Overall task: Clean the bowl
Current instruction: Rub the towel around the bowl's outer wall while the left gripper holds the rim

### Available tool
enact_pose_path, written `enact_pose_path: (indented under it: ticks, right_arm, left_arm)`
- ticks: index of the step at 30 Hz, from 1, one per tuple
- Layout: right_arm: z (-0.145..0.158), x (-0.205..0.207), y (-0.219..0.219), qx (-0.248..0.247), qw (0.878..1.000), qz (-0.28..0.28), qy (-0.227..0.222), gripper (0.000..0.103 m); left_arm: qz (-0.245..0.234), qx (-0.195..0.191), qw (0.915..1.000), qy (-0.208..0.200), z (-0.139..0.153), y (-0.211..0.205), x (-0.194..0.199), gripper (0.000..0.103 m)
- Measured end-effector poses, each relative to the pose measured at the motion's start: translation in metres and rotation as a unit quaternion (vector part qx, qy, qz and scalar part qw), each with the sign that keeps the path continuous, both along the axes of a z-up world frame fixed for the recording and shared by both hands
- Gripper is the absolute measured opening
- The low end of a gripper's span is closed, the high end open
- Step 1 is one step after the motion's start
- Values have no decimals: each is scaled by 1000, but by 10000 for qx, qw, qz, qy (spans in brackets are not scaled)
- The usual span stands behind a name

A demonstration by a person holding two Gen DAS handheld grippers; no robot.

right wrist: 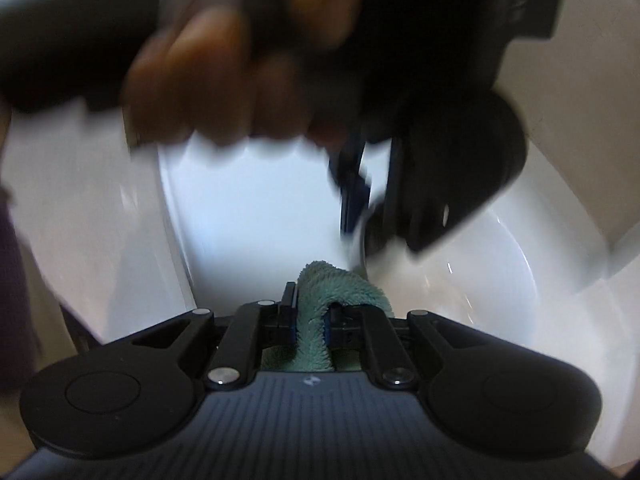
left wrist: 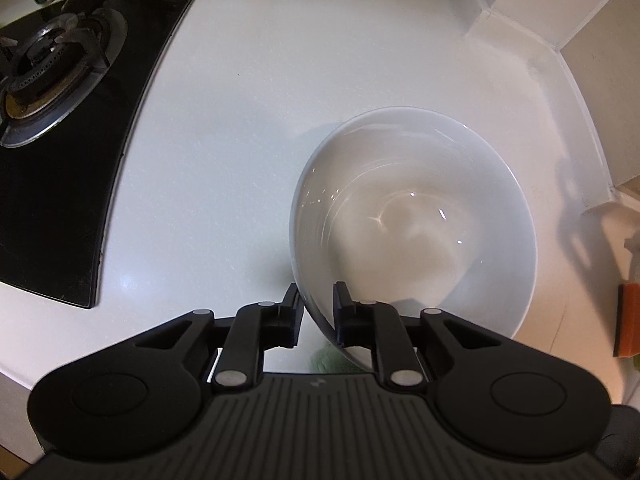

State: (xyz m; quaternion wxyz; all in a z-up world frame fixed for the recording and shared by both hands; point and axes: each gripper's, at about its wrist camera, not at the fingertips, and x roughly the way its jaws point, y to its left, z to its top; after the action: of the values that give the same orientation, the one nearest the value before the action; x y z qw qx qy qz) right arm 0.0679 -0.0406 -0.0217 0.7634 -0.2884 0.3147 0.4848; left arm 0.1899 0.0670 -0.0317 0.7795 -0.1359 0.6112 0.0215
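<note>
A white bowl [left wrist: 416, 216] stands on the white counter, right of centre in the left wrist view. My left gripper [left wrist: 316, 300] is shut on its near rim, one finger outside and one inside the wall. In the right wrist view my right gripper [right wrist: 312, 304] is shut on a folded green cloth [right wrist: 340, 284], held close against the bowl [right wrist: 256, 216]. A little green cloth shows under the bowl's near edge [left wrist: 324, 356]. The left gripper [right wrist: 360, 200] and the hand holding it show blurred above in the right wrist view.
A black gas hob [left wrist: 72, 120] with a burner lies at the left of the counter [left wrist: 248, 100]. Bottles stand behind it at the top left. An orange sponge [left wrist: 628, 320] sits at the right edge. A tiled wall corner [left wrist: 520, 28] bounds the counter at the back right.
</note>
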Motion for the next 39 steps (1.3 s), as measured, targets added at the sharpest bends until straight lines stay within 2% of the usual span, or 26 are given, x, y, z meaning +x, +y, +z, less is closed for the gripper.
enact_pose_path:
  ticks: [3, 5, 7, 10, 12, 15, 18, 22, 26, 29, 32, 35, 39]
  right_arm:
    - [13, 4, -28, 104, 9993, -82, 356, 8]
    - [20, 6, -48, -162, 9989, -165, 411, 8]
    - [25, 11, -69, -665, 9969, -369, 223, 8]
    - [21, 42, -93, -1293, 9880, -789, -298, 9]
    - [14, 58, -90, -1438, 9858, -665, -551, 9]
    - [-3, 61, -72, -1816, 9792, -138, -898, 9]
    - [-3, 37, -48, -2266, 9668, 423, -1105, 9]
    - [-7, 12, -36, -2353, 9645, 810, -884, 9]
    - [-5, 1, -22, -2147, 9717, 828, -529, 9]
    - [0, -6, -14, -1778, 9796, 895, -279, 8]
    - [0, -12, -2, -1422, 9852, 944, -173, 8]
    - [-8, -3, 29, -1061, 9901, 895, -191, 8]
    - [-15, 7, 48, -378, 9978, 535, -51, 7]
  left_arm:
    - [7, -58, 10000, 31, -1, 6, 4, 14]
    - [-1, 48, 10000, -13, 1, 8, 7, 12]
    - [-36, 151, 9999, -52, 1, 9, 10, 10]
    - [-74, 237, 9997, -90, 1, 5, 10, 9]
    - [-74, 331, 9994, -120, 1, 1, 11, 9]
    - [-53, 393, 9991, -140, 0, 1, 11, 8]
    - [-15, 440, 9989, -158, 0, 1, 8, 6]
    - [37, 502, 9986, -183, 1, 2, 4, 6]
    - [91, 512, 9985, -170, 2, 1, 0, 6]
    - [43, 529, 9984, -188, 0, -1, -2, 7]
    - [-5, 470, 9987, -187, 0, -2, -5, 9]
    - [-41, 394, 9991, -182, -1, 0, -5, 11]
    - [0, 262, 9995, -173, 0, 5, -4, 11]
